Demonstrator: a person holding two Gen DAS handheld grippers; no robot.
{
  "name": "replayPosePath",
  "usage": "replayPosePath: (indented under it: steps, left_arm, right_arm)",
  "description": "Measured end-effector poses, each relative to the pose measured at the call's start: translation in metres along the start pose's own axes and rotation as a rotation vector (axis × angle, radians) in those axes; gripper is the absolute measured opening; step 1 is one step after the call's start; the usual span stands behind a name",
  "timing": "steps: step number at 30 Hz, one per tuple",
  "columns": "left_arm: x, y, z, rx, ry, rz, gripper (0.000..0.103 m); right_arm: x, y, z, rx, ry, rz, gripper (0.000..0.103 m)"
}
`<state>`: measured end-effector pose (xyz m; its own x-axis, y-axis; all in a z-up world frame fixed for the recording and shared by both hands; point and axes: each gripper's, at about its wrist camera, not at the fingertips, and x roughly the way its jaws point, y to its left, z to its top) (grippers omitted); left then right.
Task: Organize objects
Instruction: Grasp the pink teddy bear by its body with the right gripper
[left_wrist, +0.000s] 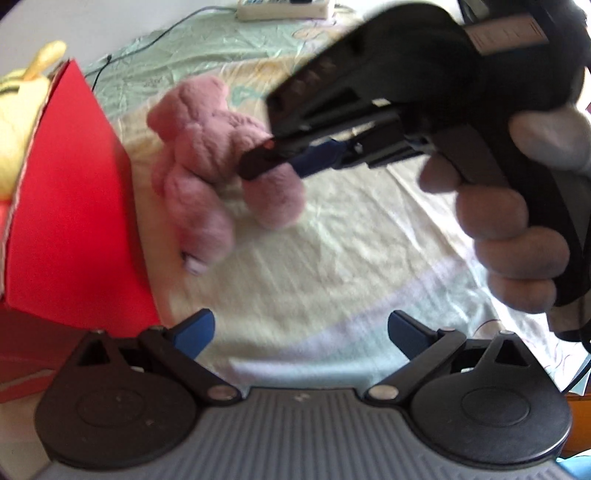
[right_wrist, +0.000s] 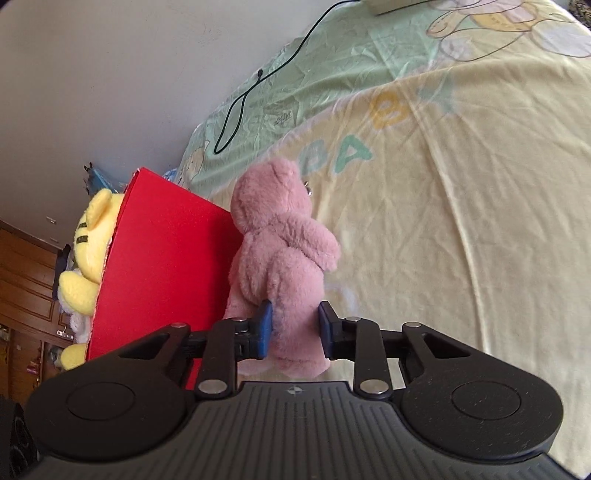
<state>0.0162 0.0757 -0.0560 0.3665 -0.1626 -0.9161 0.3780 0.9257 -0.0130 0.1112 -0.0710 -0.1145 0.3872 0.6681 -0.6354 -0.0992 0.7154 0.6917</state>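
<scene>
right gripper is clamping the pink plush bear, lifting it above the bed beside the red box. left gripper is hanging apart, empty. yellow plush tiger is sitting inside already; i'm judging the bear goes next.

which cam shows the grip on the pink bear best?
Right wrist view: the right gripper has its blue pads on either side of the pink bear, sharp, beside the red box. Left wrist view shows the same grip side-on but motion-blurred; the left gripper is open.
</scene>
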Motion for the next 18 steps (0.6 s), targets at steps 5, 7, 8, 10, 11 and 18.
replayPosePath:
  steps: [5, 7, 8, 10, 11, 18]
  left_arm:
    - [-0.013, -0.005, 0.002, 0.007, -0.049, -0.049, 0.1]
    - [-0.016, -0.01, 0.005, 0.009, -0.066, -0.07, 0.1]
    - [-0.017, -0.011, 0.005, 0.01, -0.074, -0.081, 0.1]
    - [-0.021, -0.021, 0.004, 0.01, -0.082, -0.103, 0.1]
    - [-0.02, -0.023, 0.006, 0.011, -0.084, -0.114, 0.1]
    - [-0.009, -0.036, 0.017, 0.048, -0.078, -0.14, 0.1]
  right_arm:
    - [-0.037, -0.019, -0.016, 0.027, -0.035, -0.001, 0.028]
    - [-0.051, -0.027, -0.024, 0.037, -0.043, -0.011, 0.028]
    - [-0.058, -0.031, -0.029, 0.043, -0.048, -0.017, 0.028]
    - [-0.07, -0.04, -0.038, 0.062, -0.055, -0.026, 0.028]
    - [-0.075, -0.044, -0.042, 0.074, -0.058, -0.031, 0.028]
    - [-0.099, -0.062, -0.069, 0.146, -0.078, -0.054, 0.029]
